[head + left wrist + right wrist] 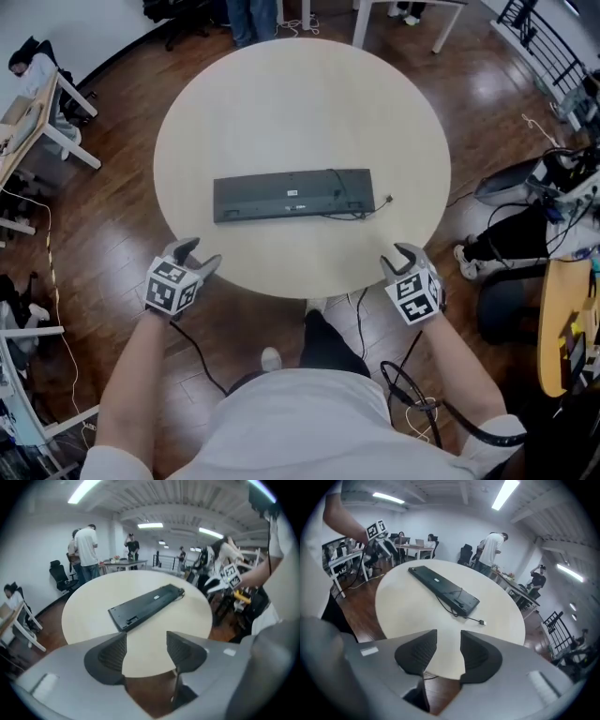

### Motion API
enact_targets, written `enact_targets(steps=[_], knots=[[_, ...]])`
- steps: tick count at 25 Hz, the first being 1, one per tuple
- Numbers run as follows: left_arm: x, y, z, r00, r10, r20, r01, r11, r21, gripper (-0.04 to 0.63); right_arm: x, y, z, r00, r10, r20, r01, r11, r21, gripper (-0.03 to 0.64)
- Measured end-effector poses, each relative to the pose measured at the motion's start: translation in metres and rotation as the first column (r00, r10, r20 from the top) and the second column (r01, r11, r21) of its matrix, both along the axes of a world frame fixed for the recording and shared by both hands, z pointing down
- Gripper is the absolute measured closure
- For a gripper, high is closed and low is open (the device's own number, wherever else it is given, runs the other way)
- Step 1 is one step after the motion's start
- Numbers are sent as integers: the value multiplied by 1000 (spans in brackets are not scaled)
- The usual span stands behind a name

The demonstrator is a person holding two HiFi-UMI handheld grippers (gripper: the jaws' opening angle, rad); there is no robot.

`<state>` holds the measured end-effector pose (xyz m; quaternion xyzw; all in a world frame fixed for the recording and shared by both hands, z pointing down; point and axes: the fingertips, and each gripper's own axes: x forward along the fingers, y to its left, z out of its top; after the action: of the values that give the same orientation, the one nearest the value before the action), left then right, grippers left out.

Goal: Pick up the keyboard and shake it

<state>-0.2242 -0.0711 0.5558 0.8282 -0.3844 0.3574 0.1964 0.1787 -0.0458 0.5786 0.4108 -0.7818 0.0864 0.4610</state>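
Observation:
A dark keyboard (292,196) lies face down in the middle of the round beige table (300,103), its cable and USB plug (387,199) trailing off its right end. My left gripper (199,259) hovers at the table's near left edge, open and holding nothing. At the near right edge my right gripper (398,258) is open too, with an empty gap. Both stand well short of the keyboard. The left gripper view shows the keyboard (146,605) beyond the spread jaws of the left gripper (146,649). The right gripper view has the keyboard (443,589) ahead of the right gripper (448,645).
Brown wooden floor surrounds the table. A black office chair (511,234) stands to the right. Desks (28,122) stand at the left and a yellow surface (567,319) at the far right. People stand in the background (86,550). Cables lie on the floor near my feet.

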Motion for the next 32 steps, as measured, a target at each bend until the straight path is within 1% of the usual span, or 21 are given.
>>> enact_targets(steps=[1, 2, 4, 6, 8, 9, 12, 14, 18, 21, 24, 27, 30, 32], knots=[[4, 15, -16, 996, -23, -84, 26, 999, 24, 330, -8, 16, -12, 999, 27, 31, -27, 1000, 10, 456], [7, 33, -31, 987, -37, -158, 45, 998, 46, 334, -17, 34, -24, 996, 53, 65, -54, 998, 16, 456], [8, 76, -60, 962, -36, -270, 59, 995, 77, 339, -43, 79, -44, 986, 95, 138, -98, 995, 15, 456], [3, 123, -82, 942, -19, -334, 53, 994, 93, 339, -78, 124, -62, 971, 110, 212, -113, 994, -1, 456], [2, 165, -100, 927, 4, -375, 41, 993, 113, 340, -107, 162, -80, 956, 110, 274, -109, 994, -16, 456], [6, 185, -109, 924, 31, -382, 22, 991, 133, 346, -116, 180, -90, 946, 111, 305, -109, 994, -25, 456], [28, 241, -135, 925, 133, -357, -60, 976, 208, 348, -127, 228, -119, 916, 110, 386, -101, 994, -43, 456], [41, 271, -149, 921, 159, -356, -77, 969, 233, 348, -131, 250, -136, 904, 89, 417, -81, 996, -37, 456], [73, 318, -169, 908, 155, -389, -58, 967, 250, 359, -133, 286, -167, 883, 21, 469, -30, 999, 11, 456], [111, 353, -184, 895, 166, -414, -57, 963, 263, 360, -128, 317, -186, 870, -45, 491, 28, 999, 42, 456], [153, 386, -198, 878, 174, -445, -54, 962, 269, 360, -111, 351, -200, 855, -97, 510, 75, 995, 64, 456], [187, 411, -202, 878, 181, -442, -56, 958, 281, 360, -90, 381, -208, 845, -119, 522, 94, 993, 75, 456], [208, 437, -203, 878, 187, -440, -59, 956, 289, 360, -75, 405, -213, 833, -141, 536, 110, 990, 90, 456], [218, 452, -202, 878, 183, -441, -57, 957, 283, 360, -67, 418, -215, 831, -153, 535, 119, 988, 98, 457]])
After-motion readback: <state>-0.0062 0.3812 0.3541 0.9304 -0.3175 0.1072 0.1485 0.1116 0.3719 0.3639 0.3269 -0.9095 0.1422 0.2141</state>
